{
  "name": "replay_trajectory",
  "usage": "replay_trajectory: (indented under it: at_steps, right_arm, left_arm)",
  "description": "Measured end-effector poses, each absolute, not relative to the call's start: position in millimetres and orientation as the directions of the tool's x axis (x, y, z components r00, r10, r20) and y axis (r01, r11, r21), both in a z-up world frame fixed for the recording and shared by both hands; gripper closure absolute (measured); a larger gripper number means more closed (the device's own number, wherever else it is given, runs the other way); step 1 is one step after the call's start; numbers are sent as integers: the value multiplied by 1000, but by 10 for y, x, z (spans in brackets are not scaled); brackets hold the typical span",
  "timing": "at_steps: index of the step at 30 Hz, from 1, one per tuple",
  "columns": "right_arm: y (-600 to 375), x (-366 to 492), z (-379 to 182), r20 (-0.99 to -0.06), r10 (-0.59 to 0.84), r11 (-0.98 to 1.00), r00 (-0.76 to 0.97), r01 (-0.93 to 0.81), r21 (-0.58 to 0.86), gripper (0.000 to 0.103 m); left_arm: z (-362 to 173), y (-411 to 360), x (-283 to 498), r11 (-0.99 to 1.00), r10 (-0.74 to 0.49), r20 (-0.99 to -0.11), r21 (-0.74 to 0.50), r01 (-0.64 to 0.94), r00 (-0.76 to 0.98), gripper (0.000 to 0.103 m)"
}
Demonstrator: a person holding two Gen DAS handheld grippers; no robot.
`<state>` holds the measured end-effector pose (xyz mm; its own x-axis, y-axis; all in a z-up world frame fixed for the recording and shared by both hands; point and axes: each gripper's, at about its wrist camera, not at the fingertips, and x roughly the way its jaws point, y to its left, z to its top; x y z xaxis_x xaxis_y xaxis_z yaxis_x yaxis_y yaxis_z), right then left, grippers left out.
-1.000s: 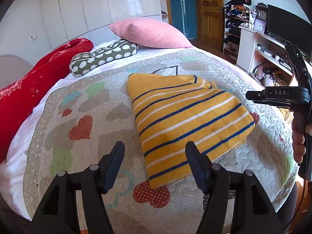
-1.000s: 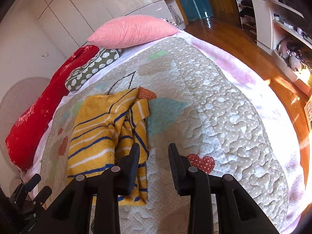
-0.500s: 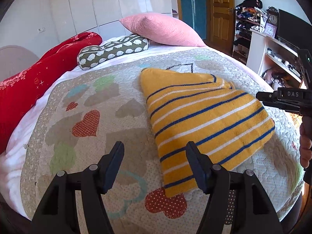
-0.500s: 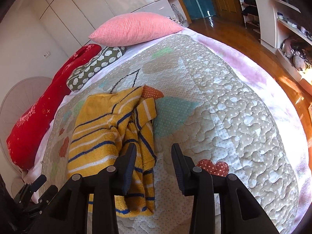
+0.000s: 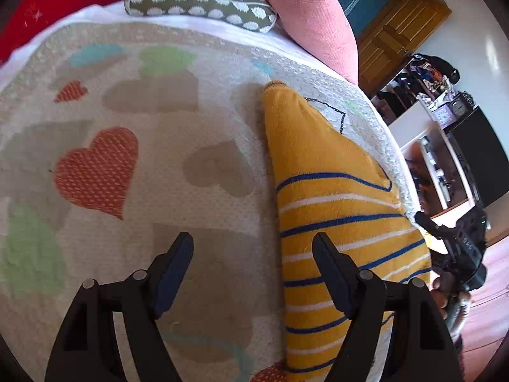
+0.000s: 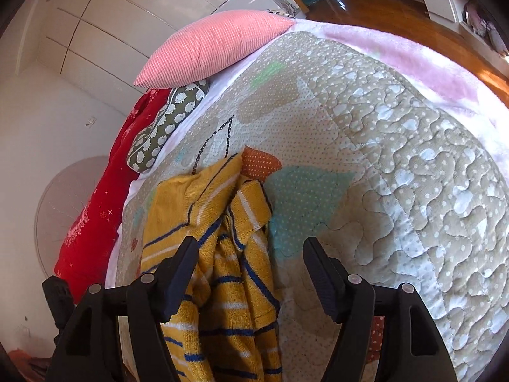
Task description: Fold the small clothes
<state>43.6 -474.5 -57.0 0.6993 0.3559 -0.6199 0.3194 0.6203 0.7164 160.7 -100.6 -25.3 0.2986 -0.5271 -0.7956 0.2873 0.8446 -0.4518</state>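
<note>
A yellow garment with blue and white stripes point(image 5: 331, 210) lies folded on the quilted bedspread point(image 5: 178, 117). My left gripper point(image 5: 253, 248) is open and empty, low over the quilt at the garment's left edge. My right gripper point(image 6: 249, 254) is open and empty above the garment's bunched right side point(image 6: 229, 254), where a sleeve is crumpled. The right gripper also shows in the left wrist view point(image 5: 458, 248) past the garment's right edge.
A pink pillow point(image 6: 210, 47), a spotted green bolster point(image 6: 165, 124) and a red bolster point(image 6: 101, 203) lie at the head of the bed. The bed edge and wooden floor point(image 6: 375, 6) are on the right. White shelves and a TV point(image 5: 477, 159) stand beyond.
Both grippers have moved closer to the garment and lower toward the bed. The right gripper's jaws have opened wider. The left gripper has tilted and shifted to the garment's left edge.
</note>
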Motion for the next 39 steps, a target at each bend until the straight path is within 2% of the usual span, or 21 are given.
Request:
replay_trajectory:
  at_steps: [4, 7, 9, 12, 14, 16, 17, 18, 19, 21, 22, 25, 28, 33, 39]
  right_arm:
    - [-4682, 607, -750, -572, 458, 553, 680, 287, 783, 29]
    - [-4630, 734, -792, -563, 473, 552, 678, 270, 789, 27]
    - [-4588, 832, -807, -559, 492, 556, 668, 253, 792, 27]
    - [-4479, 989, -817, -582, 508, 595, 635, 229, 770, 20]
    - [-4380, 1070, -801, -602, 508, 642, 616, 194, 741, 15]
    - [-4304, 1104, -794, -627, 487, 686, 608, 179, 706, 15]
    - [-4279, 1102, -789, -636, 473, 699, 610, 180, 692, 16]
    - [-4264, 1090, -788, -648, 455, 710, 611, 191, 678, 24]
    - [-4252, 1081, -794, -655, 450, 711, 607, 200, 674, 37]
    - [-4251, 1031, -788, -637, 472, 682, 610, 205, 702, 51]
    - [-4238, 1005, -760, -632, 474, 677, 613, 205, 707, 55]
    - [-4144, 886, -582, -625, 462, 699, 630, 175, 693, 59]
    - [-3980, 704, -391, -608, 460, 719, 647, 129, 682, 60]
    - [-3707, 250, -151, -603, 426, 766, 675, 86, 637, 60]
    - [-3366, -184, -23, -580, 433, 760, 690, 67, 647, 60]
  left_arm:
    - [-432, -1207, 1697, 778, -613, -761, -536, 329, 210, 26]
    - [-478, -1370, 1730, 746, -647, -741, -564, 355, 181, 25]
    - [-495, -1458, 1773, 724, -669, -725, -588, 360, 162, 19]
    - [-550, -1594, 1818, 686, -706, -700, -637, 351, 109, 18]
    - [-574, -1738, 1770, 678, -706, -703, -638, 365, 82, 18]
    - [-557, -1906, 1656, 708, -662, -742, -575, 409, 103, 18]
    - [-530, -1984, 1601, 729, -631, -766, -530, 433, 125, 19]
    - [-498, -2035, 1559, 742, -610, -779, -500, 445, 142, 30]
    - [-454, -2058, 1525, 754, -596, -787, -481, 448, 157, 36]
    - [-315, -2056, 1462, 763, -585, -788, -457, 457, 189, 60]
    - [-235, -2058, 1417, 765, -582, -788, -446, 466, 201, 62]
    - [-37, -2062, 1227, 778, -558, -793, -397, 487, 246, 63]
    - [89, -2019, 996, 797, -525, -800, -343, 497, 291, 63]
    - [181, -1797, 651, 804, -531, -788, -352, 480, 312, 63]
    - [240, -1504, 306, 822, -521, -765, -332, 462, 378, 63]
